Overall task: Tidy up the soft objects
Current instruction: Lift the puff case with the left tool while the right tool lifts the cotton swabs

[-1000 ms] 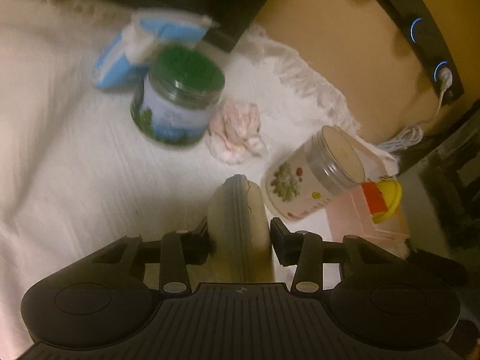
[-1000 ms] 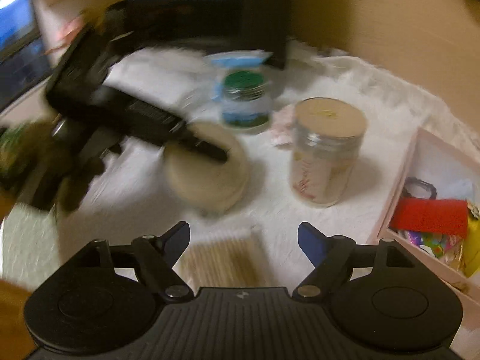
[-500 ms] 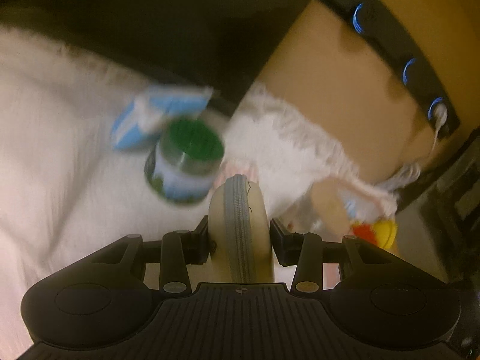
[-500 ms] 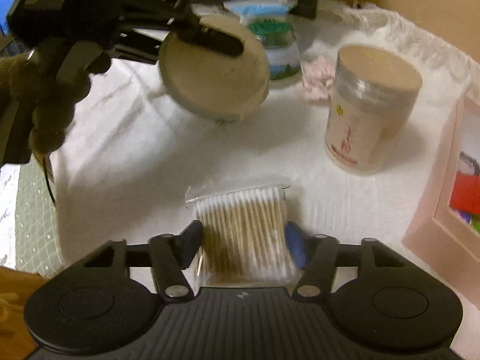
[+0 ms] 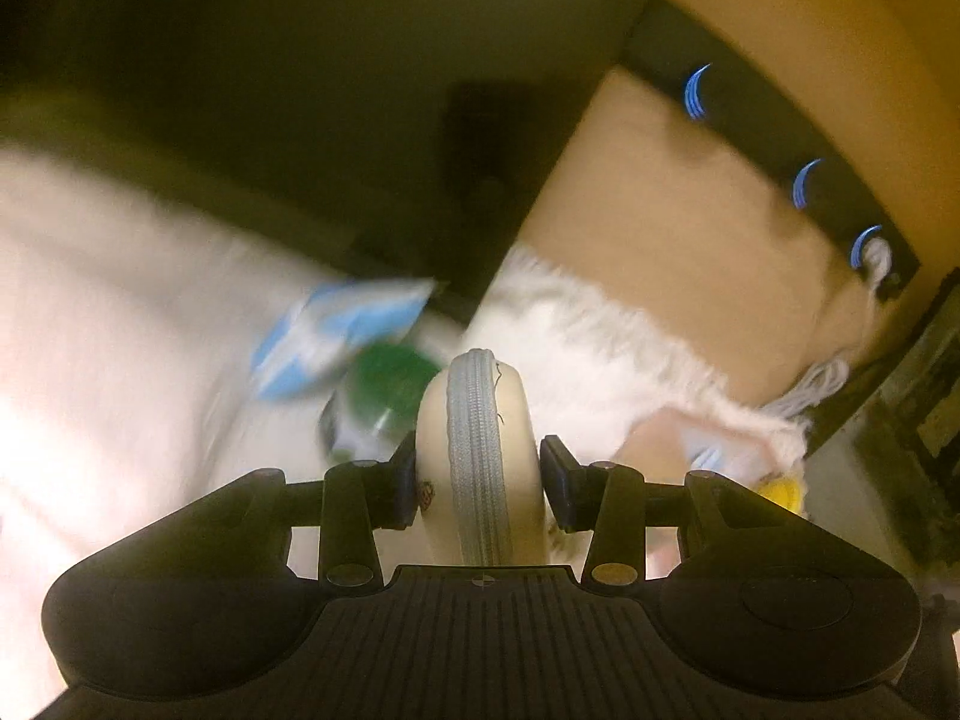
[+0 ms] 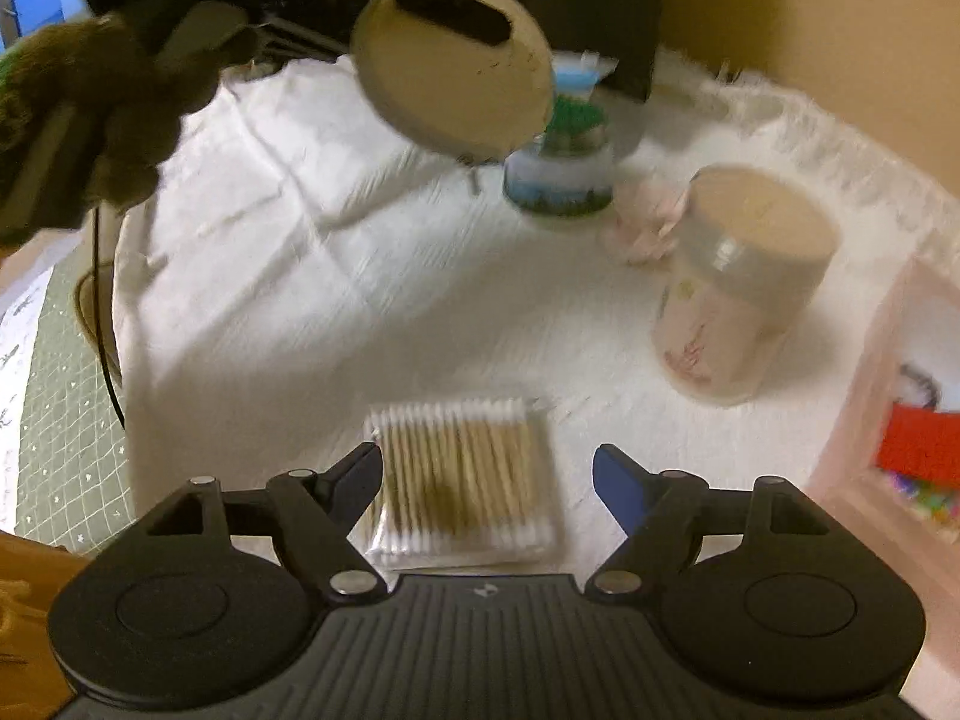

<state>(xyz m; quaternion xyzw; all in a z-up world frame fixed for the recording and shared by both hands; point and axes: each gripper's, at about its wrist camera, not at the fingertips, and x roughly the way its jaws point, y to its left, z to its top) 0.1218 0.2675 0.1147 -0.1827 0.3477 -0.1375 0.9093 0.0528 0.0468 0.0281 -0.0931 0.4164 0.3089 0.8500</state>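
Pouch pinched in the left gripper, cotton swabs lying between the spread right jaws.

Nearest in the right wrist view, the right gripper hangs with its jaws spread wide and holding nothing; the flat packet of cotton swabs lies on the white cloth between them, its left edge close to the left finger. Right of it sits a pink box with a red item inside. Farther off stands a beige-lidded jar, then a crumpled pink tissue and a green-lidded jar, with a blue-and-white packet behind. Raised above the cloth at far left, the left gripper has its jaws pressed on both faces of the round beige zip pouch.
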